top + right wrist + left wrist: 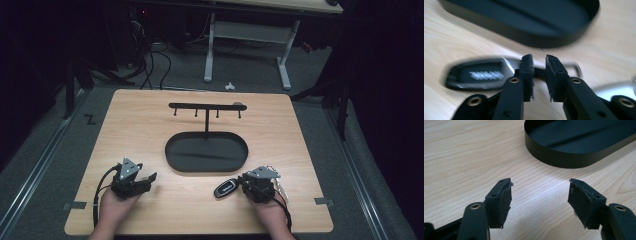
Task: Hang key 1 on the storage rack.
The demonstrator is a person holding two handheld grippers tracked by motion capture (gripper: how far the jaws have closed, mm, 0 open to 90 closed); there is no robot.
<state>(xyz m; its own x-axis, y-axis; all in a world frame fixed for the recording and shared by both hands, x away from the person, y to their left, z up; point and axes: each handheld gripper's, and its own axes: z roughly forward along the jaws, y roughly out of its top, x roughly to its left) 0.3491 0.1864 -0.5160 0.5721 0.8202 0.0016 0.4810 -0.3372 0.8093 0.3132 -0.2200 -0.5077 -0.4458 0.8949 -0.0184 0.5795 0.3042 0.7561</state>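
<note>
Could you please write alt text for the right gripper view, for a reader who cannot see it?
The right gripper has its two black jaws nearly closed around the thin metal end of a black car key fob lying on the wooden table. Behind it sits a black oval tray. The image is motion-blurred, so whether the pads touch is unclear.

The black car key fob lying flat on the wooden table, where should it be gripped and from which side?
Probably the black car key fob is best gripped across its narrow sides, coming from above: it lies flat with little height. The right hand-held gripper instead straddles its ring end.
</note>
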